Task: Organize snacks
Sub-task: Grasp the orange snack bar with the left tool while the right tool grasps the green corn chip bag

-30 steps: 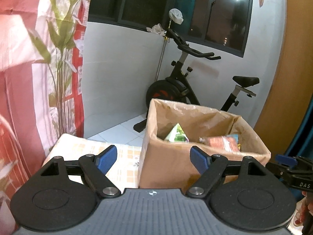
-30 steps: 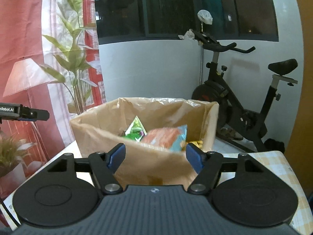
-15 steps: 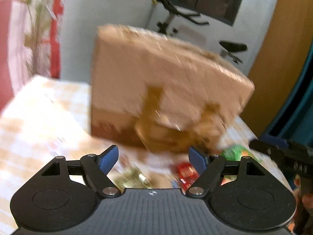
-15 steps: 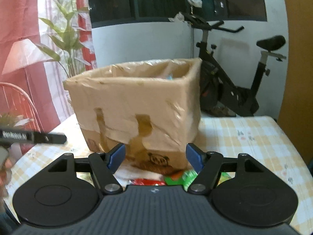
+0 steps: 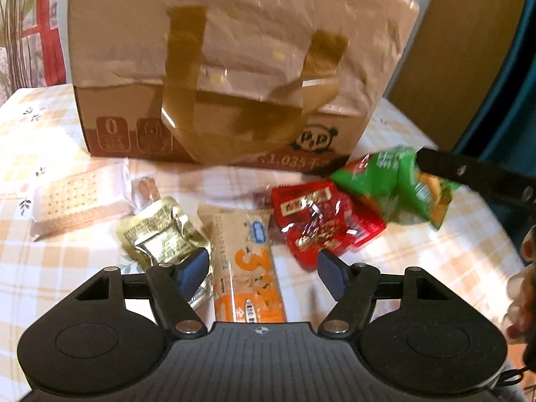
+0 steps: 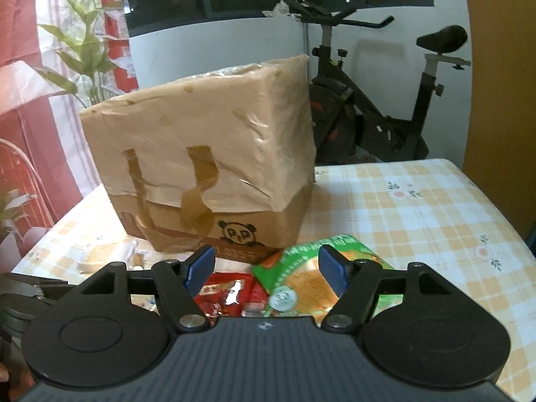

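A row of loose snack packets is laid out on the checked tablecloth (image 5: pixel 67 127) just in front of the taped cardboard box (image 5: pixel 234 67), presumably so that each can be picked up singly and dropped through the box's open top.

The left gripper (image 5: pixel 261 268) is held steeply downward over the orange-and-white wrapped bar (image 5: pixel 246 258). Its jaws are apart and have just been closing; the bar is seen between them, but no pad is seen pressing on it. The right gripper (image 6: pixel 264 264) is held at a shallower tilt, its jaws apart and empty, with the green packet (image 6: pixel 311 274) and the red packet (image 6: pixel 231 291) framed beyond its tips. Whether it touches either cannot be told.

The bar is a long, narrow, glossy sachet, lying lengthwise toward the box. To its left are seen a crinkled gold foil pouch (image 5: pixel 157 234) and a clear-wrapped cracker sandwich (image 5: pixel 77 201). To its right lies the red packet (image 5: pixel 321 221), and beyond it the puffed green packet (image 5: pixel 395 184). The wrappers look thin and slippery, so a firm pinch across the narrow width is likely needed.
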The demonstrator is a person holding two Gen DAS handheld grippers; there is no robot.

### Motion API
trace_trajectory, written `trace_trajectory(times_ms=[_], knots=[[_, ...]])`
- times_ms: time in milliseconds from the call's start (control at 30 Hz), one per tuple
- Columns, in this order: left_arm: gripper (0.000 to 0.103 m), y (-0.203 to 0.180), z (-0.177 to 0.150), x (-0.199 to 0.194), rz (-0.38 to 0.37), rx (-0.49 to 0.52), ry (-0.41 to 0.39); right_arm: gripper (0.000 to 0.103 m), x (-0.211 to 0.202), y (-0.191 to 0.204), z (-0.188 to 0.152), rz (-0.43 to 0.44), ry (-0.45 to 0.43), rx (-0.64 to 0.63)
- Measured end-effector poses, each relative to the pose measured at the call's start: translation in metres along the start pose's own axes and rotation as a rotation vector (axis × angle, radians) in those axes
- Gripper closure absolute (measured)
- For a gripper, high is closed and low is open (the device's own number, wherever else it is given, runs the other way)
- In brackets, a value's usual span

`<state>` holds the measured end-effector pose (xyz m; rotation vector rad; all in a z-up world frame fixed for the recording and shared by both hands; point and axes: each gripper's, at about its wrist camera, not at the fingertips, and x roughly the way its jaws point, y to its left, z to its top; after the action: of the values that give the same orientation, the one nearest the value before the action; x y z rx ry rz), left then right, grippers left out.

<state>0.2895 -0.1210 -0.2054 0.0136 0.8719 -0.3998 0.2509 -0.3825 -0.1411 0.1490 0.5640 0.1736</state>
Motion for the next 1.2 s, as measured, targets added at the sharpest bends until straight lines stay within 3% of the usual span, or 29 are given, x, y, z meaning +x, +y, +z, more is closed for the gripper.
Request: trace_trajectory(times_ms=[167,300,467,733,933,1200], knots=[[0.045,0.001,-0.007,0.011,0.065,0.01,0.029,0.031,0.003,-0.008,-0.004,-0.006,0.007,0.021],[0.061,0.003,-0.007,0.005,0.053,0.015,0.023,0.031,0.006,-0.009,-0.006,-0.008,0.014,0.031],[0.062,0.008,-0.011,-0.006,0.057,-0.007,0.009,0.028,0.006,-0.008,-0.007,-0.007,0.017,0.033],[0.062,0.026,-0.007,-0.032,0.022,-0.09,-0.071,0.011,0.007,-0.011,-0.005,-0.052,0.009,0.001],[0.062,0.038,-0.001,-0.046,0.035,-0.134,-0.123,0.008,0.02,-0.016,0.0,-0.099,0.037,-0.109],[0.062,0.05,-0.001,-0.053,0.037,-0.18,-0.147,0.008,0.06,-0.03,0.015,-0.091,0.097,-0.219]])
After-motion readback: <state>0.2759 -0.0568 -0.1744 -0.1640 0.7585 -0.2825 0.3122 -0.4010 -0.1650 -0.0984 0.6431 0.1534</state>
